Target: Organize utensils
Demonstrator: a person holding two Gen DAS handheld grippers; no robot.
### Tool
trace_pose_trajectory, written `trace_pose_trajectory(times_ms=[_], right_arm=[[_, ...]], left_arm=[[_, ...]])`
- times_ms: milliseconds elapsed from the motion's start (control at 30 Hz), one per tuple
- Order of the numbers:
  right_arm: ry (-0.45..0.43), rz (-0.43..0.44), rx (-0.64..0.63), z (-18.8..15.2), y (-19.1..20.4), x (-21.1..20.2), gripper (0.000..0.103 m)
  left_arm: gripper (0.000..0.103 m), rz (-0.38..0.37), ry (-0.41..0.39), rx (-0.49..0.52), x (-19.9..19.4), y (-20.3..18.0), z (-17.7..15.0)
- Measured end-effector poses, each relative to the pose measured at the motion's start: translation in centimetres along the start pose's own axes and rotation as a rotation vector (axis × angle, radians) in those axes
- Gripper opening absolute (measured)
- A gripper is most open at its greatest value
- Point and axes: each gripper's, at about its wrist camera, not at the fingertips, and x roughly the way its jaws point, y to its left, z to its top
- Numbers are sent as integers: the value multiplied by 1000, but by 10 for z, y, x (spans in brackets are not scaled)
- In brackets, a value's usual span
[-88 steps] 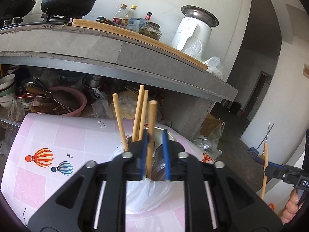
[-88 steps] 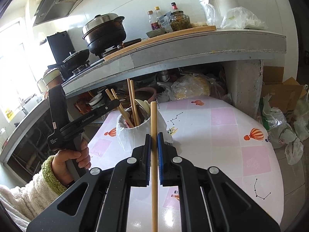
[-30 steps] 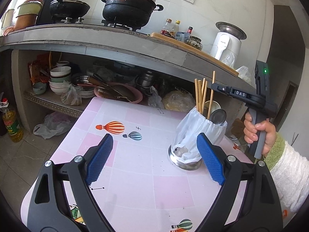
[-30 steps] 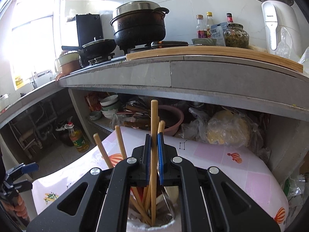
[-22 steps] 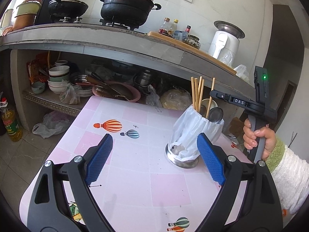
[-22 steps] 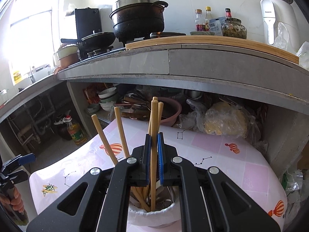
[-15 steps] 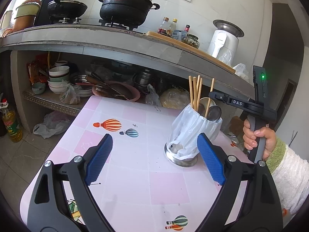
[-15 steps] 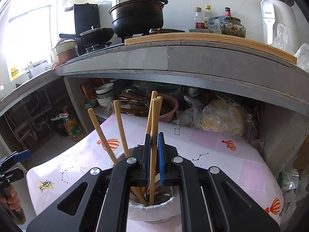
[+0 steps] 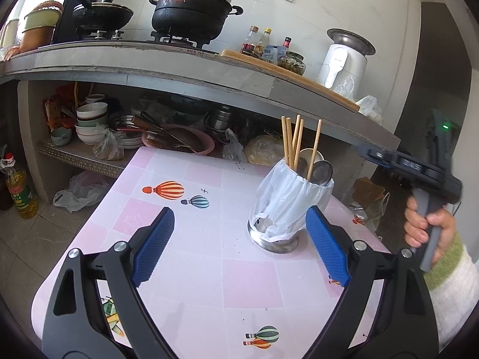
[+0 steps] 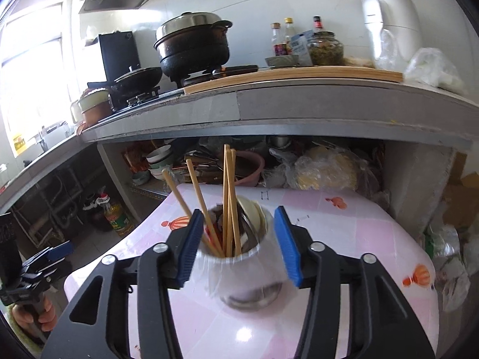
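Observation:
A steel utensil cup (image 9: 271,239) lined with a white plastic bag stands on the pink table (image 9: 194,269). Several wooden chopsticks (image 9: 292,140) and metal spoons (image 9: 321,172) stick up out of it. In the right wrist view the cup (image 10: 239,272) sits just beyond my right gripper (image 10: 238,211), whose jaws are opening. The chopsticks (image 10: 227,194) rise past the gap and neither pad presses on anything. My left gripper (image 9: 239,212) hangs wide open over the table, short of the cup, with nothing between its fingers.
A hand in a white and green sleeve (image 9: 425,227) holds the right gripper at the table's right side. Behind the table runs a concrete counter (image 9: 179,62) with pots, and a cluttered shelf of bowls (image 9: 89,119) sits beneath it. An oil bottle (image 9: 21,191) stands on the floor.
My right gripper was shut on a chopstick over the cup. It has let go, its jaws have spread, and it has drawn back. The chopstick now stands in the cup.

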Motion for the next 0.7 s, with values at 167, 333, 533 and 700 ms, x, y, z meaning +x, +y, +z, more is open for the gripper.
trace_pose_trajectory(times_ms=[167, 333, 533, 700], right_arm=[[39, -90, 53, -45, 3, -42, 73], [85, -182, 129, -90, 4, -71, 80], [119, -259, 154, -128, 9, -92, 83], [89, -289, 146, -132, 11, -108, 88]], left_arm=[[90, 51, 12, 33, -5, -14, -1], [92, 126, 32, 53, -9, -28, -6], [95, 212, 118, 80, -6, -40, -17], [95, 317, 155, 137, -7, -49, -23]])
